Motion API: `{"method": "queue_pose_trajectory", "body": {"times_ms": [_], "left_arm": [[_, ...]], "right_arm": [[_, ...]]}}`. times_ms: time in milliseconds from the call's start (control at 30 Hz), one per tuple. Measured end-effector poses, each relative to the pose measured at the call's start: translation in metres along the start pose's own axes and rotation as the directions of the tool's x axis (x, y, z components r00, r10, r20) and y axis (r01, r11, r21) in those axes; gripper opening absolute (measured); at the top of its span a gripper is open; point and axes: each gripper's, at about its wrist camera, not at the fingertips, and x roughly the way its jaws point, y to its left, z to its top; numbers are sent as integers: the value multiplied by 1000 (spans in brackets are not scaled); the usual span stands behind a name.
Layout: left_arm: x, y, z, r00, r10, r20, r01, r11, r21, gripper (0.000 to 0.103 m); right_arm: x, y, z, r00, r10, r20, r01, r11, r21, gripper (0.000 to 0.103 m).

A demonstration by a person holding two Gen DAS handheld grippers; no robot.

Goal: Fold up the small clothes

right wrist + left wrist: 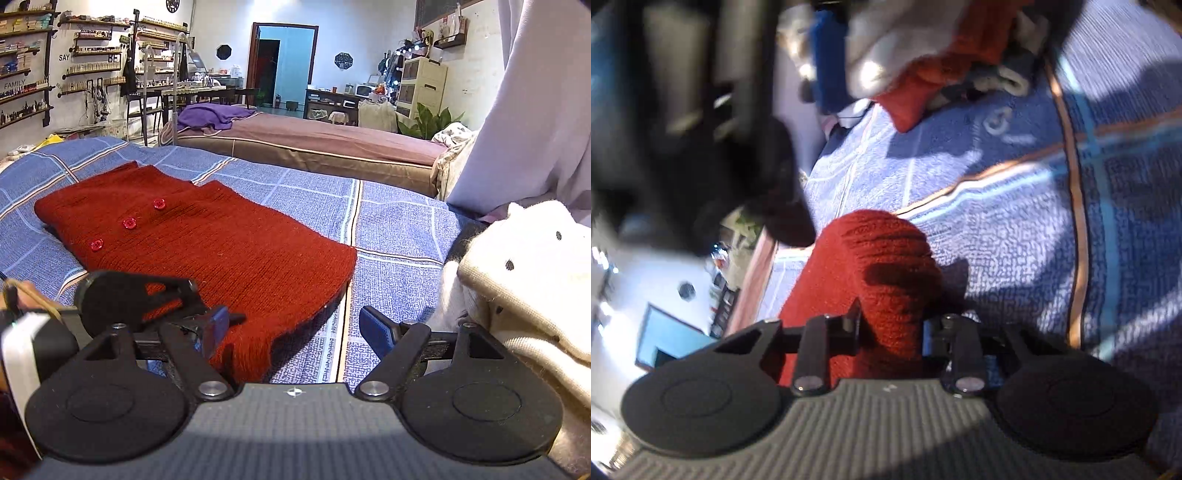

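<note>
Your left gripper [890, 325] pinches the red knit [875, 266]; right gripper [295, 328] gapes (empty). Thick bunch could slip mid-fold.

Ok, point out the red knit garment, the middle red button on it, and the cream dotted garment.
red knit garment [221, 251]: right wrist view, on the flat knit body.
middle red button [129, 223]: right wrist view, on the button's centre.
cream dotted garment [524, 266]: right wrist view, on its top fold.
</note>
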Motion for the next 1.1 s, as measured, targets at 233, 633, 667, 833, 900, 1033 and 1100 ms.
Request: {"method": "queue_pose_trajectory", "body": {"times_ms": [233,633,667,833,900,1033,1100], "left_arm": [[-21,71,-34,985,-169,42,164,817,-553,22],[-32,75,-43,985,-170,41,154,728,-668,22],[-31,75,-43,985,-170,38,152,733,-663,22],[-24,79,-36,983,-181,38,159,726,-669,22],[-18,83,-35,982,-188,37,163,721,-673,22],[-16,89,-38,981,-189,51,171,694,-699,22],[-21,102,-42,978,-193,76,184,644,-743,22]], "right_arm": [[10,2,15,999,49,23,-50,998,43,103],[122,-26,44,974,-64,-215,145,911,385,103],[131,-36,33,971,-6,-239,119,878,464,103],[148,-57,2,964,164,-211,20,743,669,103],[150,-51,2,963,194,-185,-37,780,625,76],[146,-51,6,962,235,-137,-93,758,646,41],[141,-56,12,960,260,-107,-119,721,683,37]]}}
